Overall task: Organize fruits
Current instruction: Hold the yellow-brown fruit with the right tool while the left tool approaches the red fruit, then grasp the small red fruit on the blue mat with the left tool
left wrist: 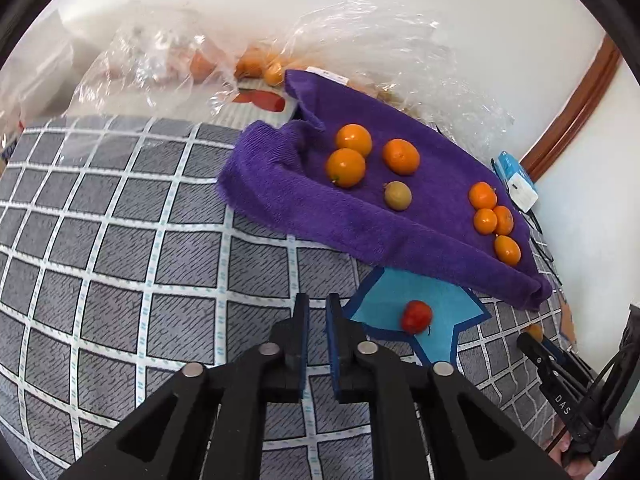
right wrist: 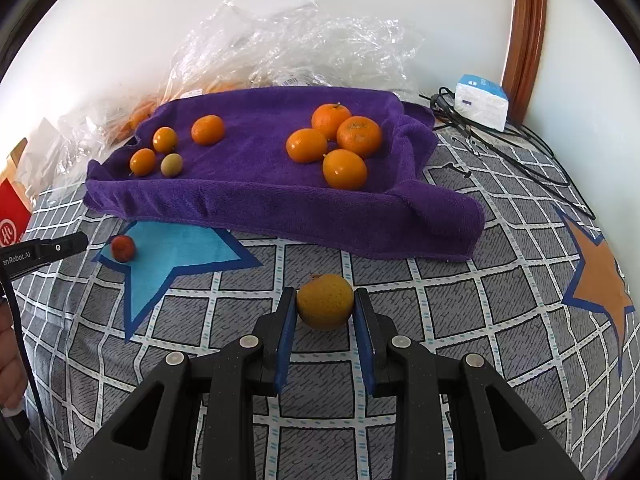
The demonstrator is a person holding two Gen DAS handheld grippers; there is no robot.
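Observation:
A purple towel [left wrist: 360, 208] [right wrist: 256, 184] lies on the checked bed cover and carries several oranges [left wrist: 346, 167] [right wrist: 345, 169] and one small greenish fruit [left wrist: 397, 195] [right wrist: 171, 165]. A red fruit [left wrist: 416, 316] [right wrist: 123, 247] sits on a blue star patch [left wrist: 420, 300] [right wrist: 180, 256] in front of the towel. My left gripper [left wrist: 318, 312] is nearly closed and empty, left of the red fruit. My right gripper [right wrist: 325, 300] is shut on a yellow-orange fruit [right wrist: 325, 300] above the cover, in front of the towel.
Crinkled clear plastic bags [right wrist: 288, 40] with more oranges lie behind the towel by the wall. A blue-white box [right wrist: 482, 102] and black cables [right wrist: 500, 140] lie at the right. An orange star patch [right wrist: 600, 280] is at the right, a red box [right wrist: 12, 220] at the left.

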